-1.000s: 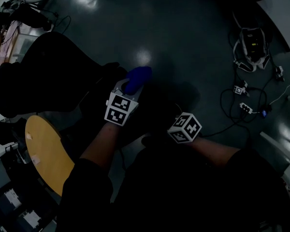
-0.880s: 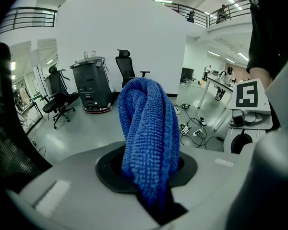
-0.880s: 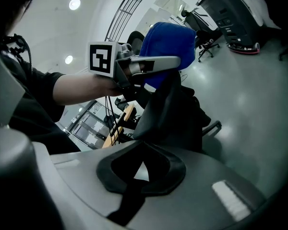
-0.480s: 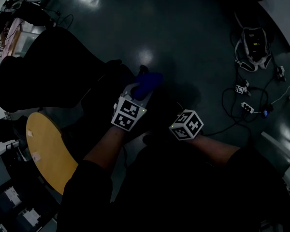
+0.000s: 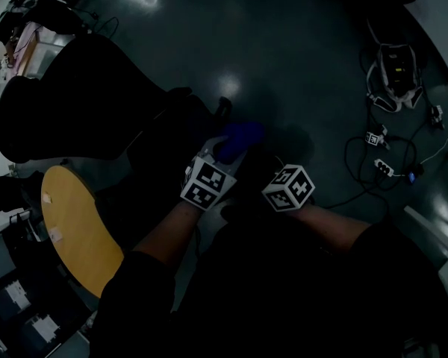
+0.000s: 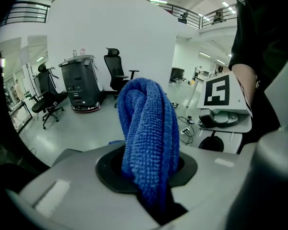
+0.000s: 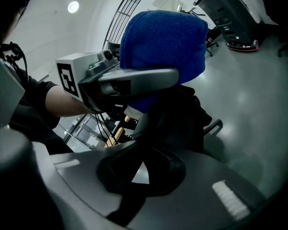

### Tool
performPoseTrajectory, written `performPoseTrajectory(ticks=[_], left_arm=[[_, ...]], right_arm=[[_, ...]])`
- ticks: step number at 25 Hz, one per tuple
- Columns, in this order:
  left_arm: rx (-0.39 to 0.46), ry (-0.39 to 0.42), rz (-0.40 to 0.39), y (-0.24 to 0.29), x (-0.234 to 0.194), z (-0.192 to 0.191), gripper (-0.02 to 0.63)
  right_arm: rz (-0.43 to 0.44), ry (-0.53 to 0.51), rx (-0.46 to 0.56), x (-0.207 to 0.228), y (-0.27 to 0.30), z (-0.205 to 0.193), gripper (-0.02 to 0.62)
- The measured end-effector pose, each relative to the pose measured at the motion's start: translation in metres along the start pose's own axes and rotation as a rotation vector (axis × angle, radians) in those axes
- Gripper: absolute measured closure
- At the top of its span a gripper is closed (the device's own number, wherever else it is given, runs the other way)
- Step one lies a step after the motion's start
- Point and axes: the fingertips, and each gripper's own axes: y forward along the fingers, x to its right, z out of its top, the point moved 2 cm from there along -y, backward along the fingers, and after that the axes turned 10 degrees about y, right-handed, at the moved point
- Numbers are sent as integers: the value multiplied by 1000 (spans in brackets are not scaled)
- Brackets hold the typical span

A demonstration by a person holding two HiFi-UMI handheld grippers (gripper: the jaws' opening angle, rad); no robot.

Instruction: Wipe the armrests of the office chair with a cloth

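Observation:
A blue cloth (image 5: 241,136) bunches up out of my left gripper (image 5: 231,149), whose jaws are shut on it. In the left gripper view the cloth (image 6: 149,128) rises as a thick fold from that gripper (image 6: 151,186). The black office chair (image 5: 82,103) stands at the left of the head view, too dark for me to make out its armrests. My right gripper (image 5: 272,191) sits just right of the left one. Its jaws (image 7: 137,176) look shut, with a black chair part (image 7: 177,119) close ahead. I cannot tell whether they hold it.
A round yellow tabletop (image 5: 75,230) lies at the lower left. Cables and a power strip (image 5: 381,166) trail over the dark floor at the right, near a grey device (image 5: 392,73). Other office chairs (image 6: 116,73) and a black cabinet (image 6: 79,83) stand far off.
My left gripper has carried the blue cloth rightward and nearer, away from the chair and up beside the right gripper. The right gripper has barely moved.

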Motion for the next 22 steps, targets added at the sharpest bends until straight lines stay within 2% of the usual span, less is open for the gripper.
performPoseTrajectory(ticks=[17,22], left_arm=[[48,-76,-58,-12,62,0,497],[145,-108,-26,-35,72,14,495]], right_arm=[[15,1,-38,4,-3,-6,591],[-14,-41,-37,1,-3,-6,591]])
